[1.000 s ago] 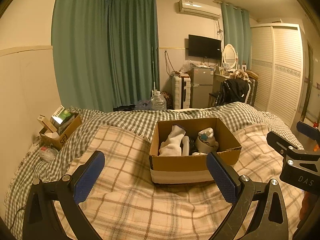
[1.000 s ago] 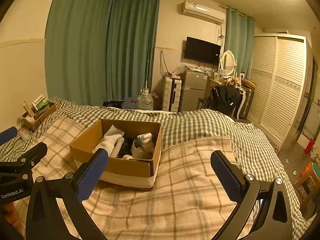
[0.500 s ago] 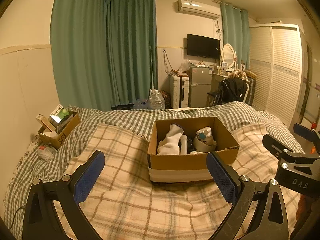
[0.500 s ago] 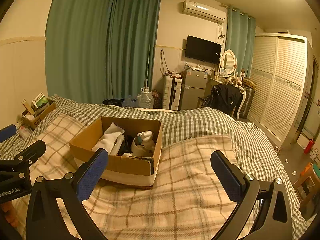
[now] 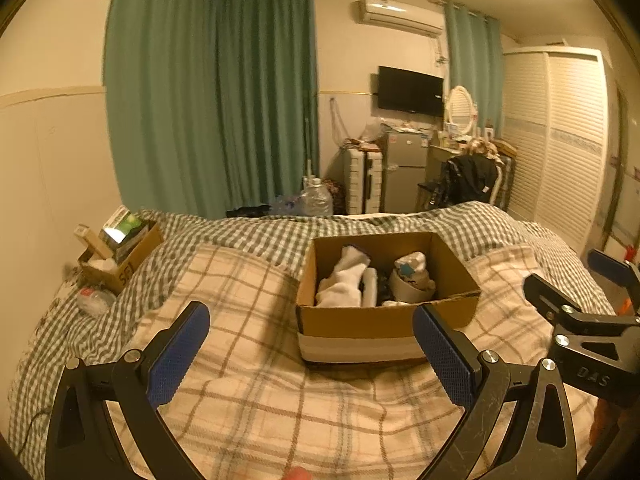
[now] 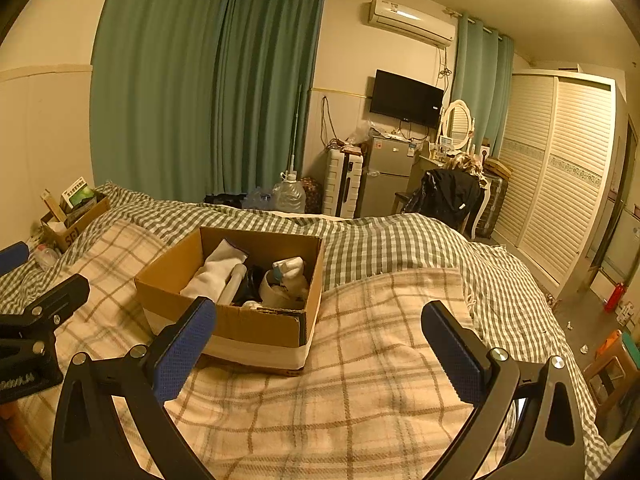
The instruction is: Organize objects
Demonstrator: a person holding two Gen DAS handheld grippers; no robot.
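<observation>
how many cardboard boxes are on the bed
2: the open cardboard box mid-bed on the plaid blanket, and a smaller cardboard box by the left wall. Others may be hidden.

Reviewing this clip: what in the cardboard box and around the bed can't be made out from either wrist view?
- Cardboard box: near wall hides its floor in the left wrist view.
- Dark item between the white cloth and the tape roll: too shadowed to identify, right wrist view.
- Small box by the wall: contents too small, left wrist view.
- Clear plastic item beside it: blurred.
</observation>
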